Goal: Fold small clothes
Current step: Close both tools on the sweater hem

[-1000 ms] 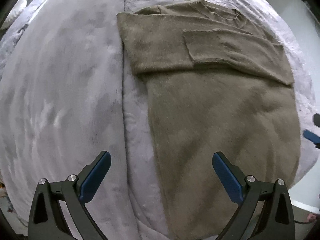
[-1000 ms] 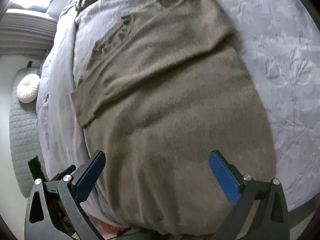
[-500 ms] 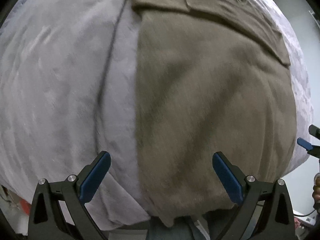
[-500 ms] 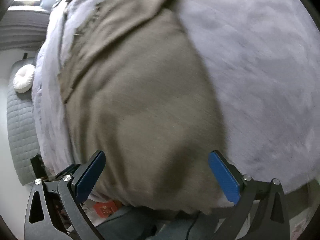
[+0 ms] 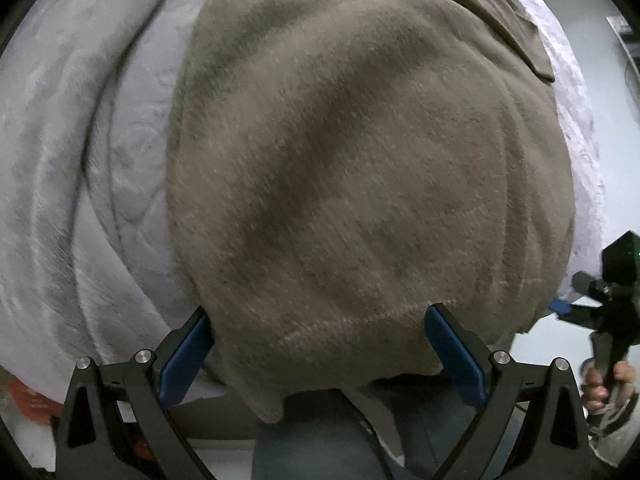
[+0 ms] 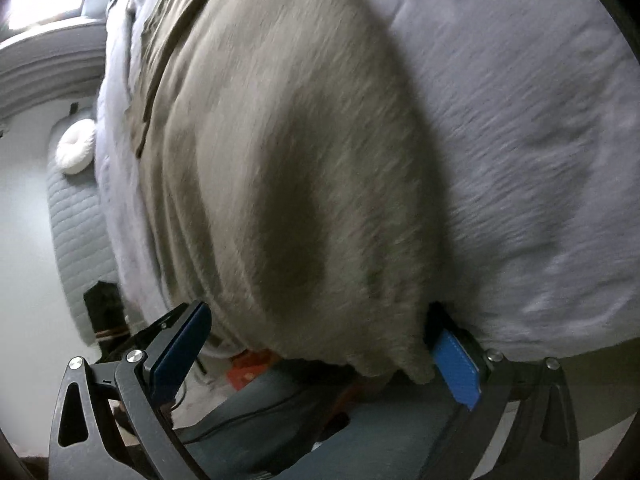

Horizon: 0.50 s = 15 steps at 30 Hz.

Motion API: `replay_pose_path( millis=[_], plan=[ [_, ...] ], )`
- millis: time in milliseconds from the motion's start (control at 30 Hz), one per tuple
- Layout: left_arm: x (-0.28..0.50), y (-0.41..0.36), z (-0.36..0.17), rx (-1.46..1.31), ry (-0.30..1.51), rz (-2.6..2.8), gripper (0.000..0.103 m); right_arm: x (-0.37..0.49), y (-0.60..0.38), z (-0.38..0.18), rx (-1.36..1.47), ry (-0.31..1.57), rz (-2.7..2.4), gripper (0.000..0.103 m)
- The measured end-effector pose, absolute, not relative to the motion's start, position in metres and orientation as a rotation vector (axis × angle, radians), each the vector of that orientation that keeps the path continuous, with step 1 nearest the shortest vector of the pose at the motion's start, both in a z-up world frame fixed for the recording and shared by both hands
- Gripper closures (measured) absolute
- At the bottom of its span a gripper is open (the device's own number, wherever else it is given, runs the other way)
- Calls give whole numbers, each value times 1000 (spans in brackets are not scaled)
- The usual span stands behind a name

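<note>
A brown knit sweater lies flat on a grey bed cover, its hem hanging over the near bed edge. My left gripper is open, its blue pads either side of the hem's left corner. My right gripper is open, astride the hem's other corner in the right wrist view, where the sweater fills the middle. The right gripper also shows at the right edge of the left wrist view, held by a hand.
The bed cover spreads to the right of the sweater. A quilted grey headboard or bench with a round white cushion stands at the left. The person's legs in blue-grey trousers stand against the bed edge.
Both grippers have come down and back toward the near bed edge, from above the sweater's body to its hem. Both stay open.
</note>
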<state>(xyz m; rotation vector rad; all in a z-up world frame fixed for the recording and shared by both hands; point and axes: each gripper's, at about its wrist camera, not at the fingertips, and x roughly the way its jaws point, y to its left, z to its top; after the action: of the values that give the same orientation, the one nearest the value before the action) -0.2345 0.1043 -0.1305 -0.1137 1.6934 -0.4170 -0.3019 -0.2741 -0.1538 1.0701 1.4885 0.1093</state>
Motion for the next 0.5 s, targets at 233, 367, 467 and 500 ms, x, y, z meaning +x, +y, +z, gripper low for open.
replay_pose_path(
  millis=[233,367,467,500],
  plan=[
    [-231,141,-120,-175,1710,-444,52,-313,-276,-155,1108,1487,58,49],
    [-231,152,-112,-240,1726,-500,91,-315,-274,-154,1109,1498,34,96],
    [-224,160,-93,-289,1708,-583,91,-307,-273,-132,1174,1386,125,96],
    [-223,160,-87,-298,1696,-606,91,-302,-273,-123,1199,1343,156,96]
  ],
)
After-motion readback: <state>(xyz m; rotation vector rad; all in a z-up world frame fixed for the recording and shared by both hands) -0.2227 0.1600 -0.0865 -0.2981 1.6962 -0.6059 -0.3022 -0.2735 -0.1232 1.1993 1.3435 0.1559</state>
